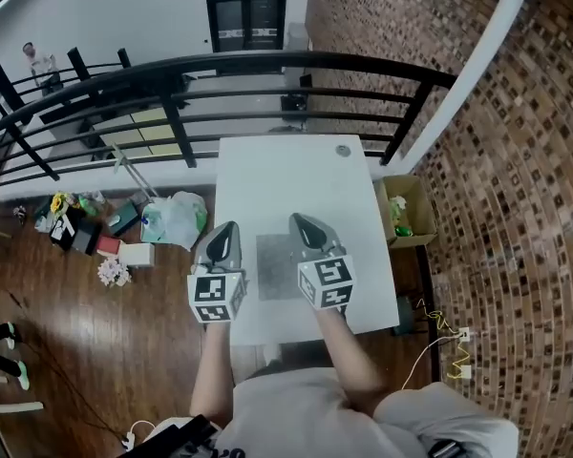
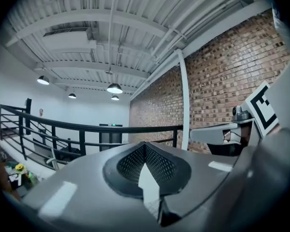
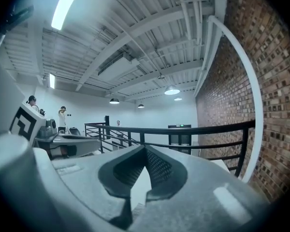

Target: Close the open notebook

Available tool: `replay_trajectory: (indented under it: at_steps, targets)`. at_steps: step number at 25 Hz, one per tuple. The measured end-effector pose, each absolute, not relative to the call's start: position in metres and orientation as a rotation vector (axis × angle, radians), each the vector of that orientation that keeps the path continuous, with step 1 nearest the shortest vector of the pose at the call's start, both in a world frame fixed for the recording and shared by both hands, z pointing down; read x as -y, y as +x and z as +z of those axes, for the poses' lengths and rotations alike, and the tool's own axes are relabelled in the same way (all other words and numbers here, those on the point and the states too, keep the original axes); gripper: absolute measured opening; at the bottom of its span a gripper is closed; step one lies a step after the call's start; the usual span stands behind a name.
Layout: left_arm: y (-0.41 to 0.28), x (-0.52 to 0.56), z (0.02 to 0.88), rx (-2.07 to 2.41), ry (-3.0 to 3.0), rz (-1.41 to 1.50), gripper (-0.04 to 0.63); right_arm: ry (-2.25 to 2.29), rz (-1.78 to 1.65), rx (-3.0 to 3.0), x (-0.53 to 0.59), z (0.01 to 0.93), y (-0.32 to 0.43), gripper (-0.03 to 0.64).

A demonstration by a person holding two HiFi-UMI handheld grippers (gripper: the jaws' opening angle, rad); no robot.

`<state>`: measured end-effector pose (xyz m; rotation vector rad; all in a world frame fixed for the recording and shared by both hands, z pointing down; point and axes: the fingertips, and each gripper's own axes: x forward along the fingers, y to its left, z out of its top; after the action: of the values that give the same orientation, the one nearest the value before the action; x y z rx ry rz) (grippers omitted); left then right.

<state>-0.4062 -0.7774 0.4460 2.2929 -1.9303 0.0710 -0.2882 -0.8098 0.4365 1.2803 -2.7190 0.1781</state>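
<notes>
Seen from above, a flat grey notebook [image 1: 279, 267] lies on the white table [image 1: 286, 165], between the left tool [image 1: 226, 229] and the right tool [image 1: 299, 221]. Both tools are pressed together, holding nothing. Whether the notebook is open or closed is unclear. The closing seems not yet begun.

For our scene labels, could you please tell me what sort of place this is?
Probably a loft-style industrial interior, perhaps a mezzanine: a brick wall, exposed ceiling beams with hanging lamps, and a black railing beyond the white table.
</notes>
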Motion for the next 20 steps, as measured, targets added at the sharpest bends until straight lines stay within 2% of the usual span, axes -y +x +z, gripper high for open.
replay_trajectory:
  at_steps: [12, 16, 20]
  targets:
    - [-0.446, 0.777, 0.580, 1.760, 2.097, 0.384, 0.025, 1.244, 0.322, 2.650, 0.856, 0.492, -0.252, -0.011]
    - [-0.436, 0.777, 0.612, 1.604, 2.118, 0.477, 0.079, 1.232, 0.358, 2.628, 0.867, 0.510, -0.244, -0.011]
    - [-0.427, 0.772, 0.646, 1.436, 2.146, 0.593, 0.160, 1.221, 0.395, 2.601, 0.873, 0.528, -0.239, -0.011]
